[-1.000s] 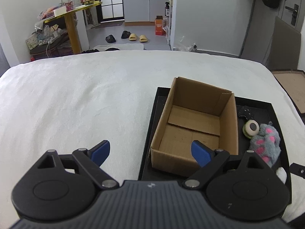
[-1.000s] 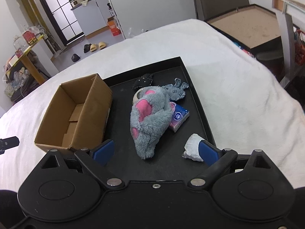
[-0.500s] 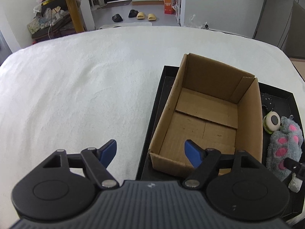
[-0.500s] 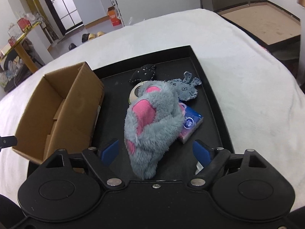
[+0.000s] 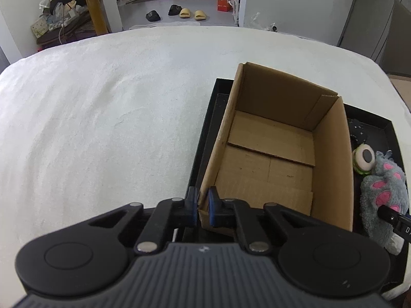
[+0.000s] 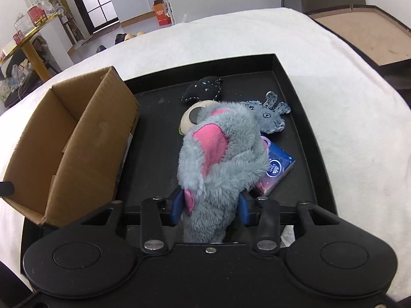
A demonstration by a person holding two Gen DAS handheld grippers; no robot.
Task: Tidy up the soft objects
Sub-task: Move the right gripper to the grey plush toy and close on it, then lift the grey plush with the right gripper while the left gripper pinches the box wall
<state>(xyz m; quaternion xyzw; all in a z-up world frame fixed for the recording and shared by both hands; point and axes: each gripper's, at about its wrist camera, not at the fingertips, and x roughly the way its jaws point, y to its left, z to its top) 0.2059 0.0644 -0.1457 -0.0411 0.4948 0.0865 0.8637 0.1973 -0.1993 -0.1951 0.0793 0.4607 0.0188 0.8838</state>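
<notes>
An open, empty cardboard box (image 5: 277,151) stands on the left part of a black tray (image 6: 300,118) on a white bed. My left gripper (image 5: 203,206) is shut on the box's near left corner. My right gripper (image 6: 210,206) is shut on the near end of a grey furry plush (image 6: 223,154) with pink patches, which also shows in the left wrist view (image 5: 382,200). The box shows at the left of the right wrist view (image 6: 77,143).
Also on the tray: a one-eyed round toy (image 5: 363,157), a black stitched plush (image 6: 203,89), a small grey knitted animal (image 6: 269,116) and a blue-pink tissue pack (image 6: 274,172). A white wad (image 5: 394,243) lies at the tray's near edge. The white bed cover (image 5: 102,118) extends left.
Both grippers moved forward and closed: the left onto the box's near corner, the right onto the grey plush.
</notes>
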